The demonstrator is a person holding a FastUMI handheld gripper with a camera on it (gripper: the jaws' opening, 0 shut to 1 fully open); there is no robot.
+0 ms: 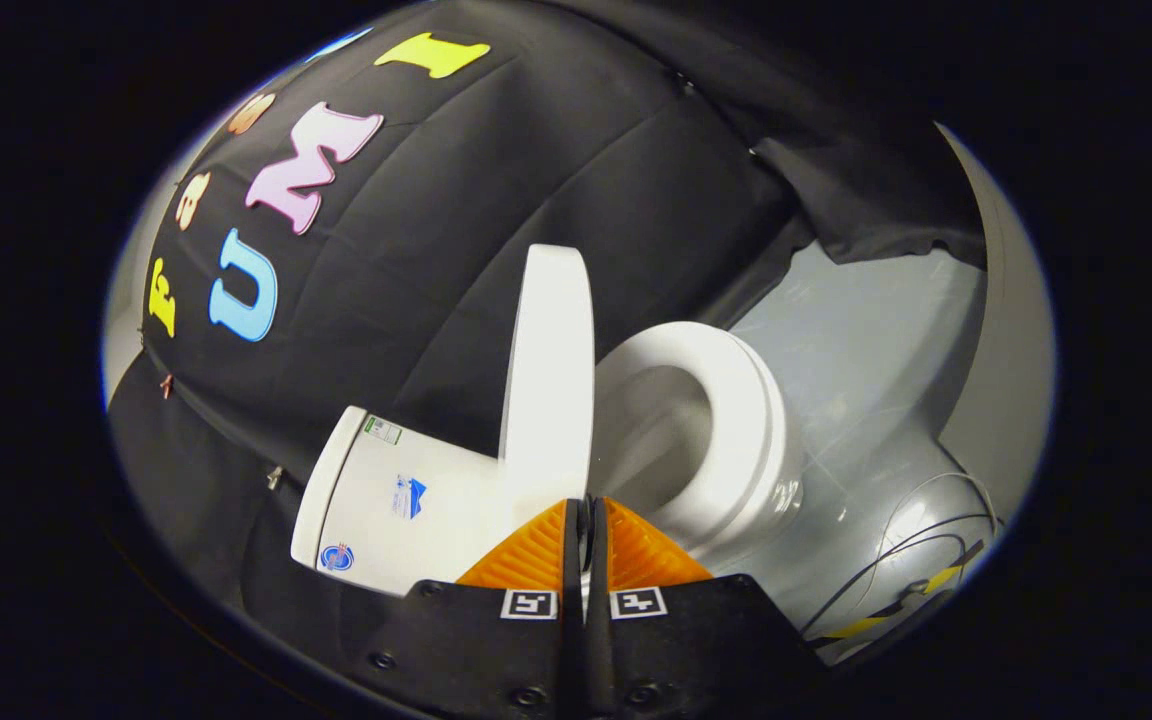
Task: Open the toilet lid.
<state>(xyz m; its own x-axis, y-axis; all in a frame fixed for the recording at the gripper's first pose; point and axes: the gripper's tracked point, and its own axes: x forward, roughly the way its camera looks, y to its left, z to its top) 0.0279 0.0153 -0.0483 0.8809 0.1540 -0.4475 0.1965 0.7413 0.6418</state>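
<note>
STATUS: Toilet lid (548,370) stands raised, approx. upright, just ahead of the fingers. Seat ring (736,420) is down on the bowl (771,500) and fully exposed; bowl interior is visible past the lid. Tank (386,500) sits on the far side of the lid; lid appears close to it, but contact betw. lid and tank cannot be confirmed from this angle.

GRIPPER: Gripper (586,515) fingers are brought almost together, w/ only a thin slit betw. the pads. Lid's near edge lines up w/ that slit, at or just beyond the fingertips. Whether the fingers pinch the lid edge or merely sit in front of it cannot be told; the tips overlap the lid's lower edge in view.

STEP IN HAND (judgement): End of lift phase. Lid is past the point where the seat is uncovered, so the main part of the task looks done or nearly so.

NEXT MOVE (judgement):
1. Confirm lid is past vertical and leaning toward tank; if not, nudge it a little further back.
2. If fingers are on the lid edge, spread them to release w/o dragging the lid fwd.
3. Back the gripper off along its own axis, clear of seat ring and lid.

CAUTION: Release before lid is over-centre may let it drop back onto seat ring. Loose cables (926,560) lie on the floor (866,340) beside the bowl; keep withdrawal path clear of them.
</note>
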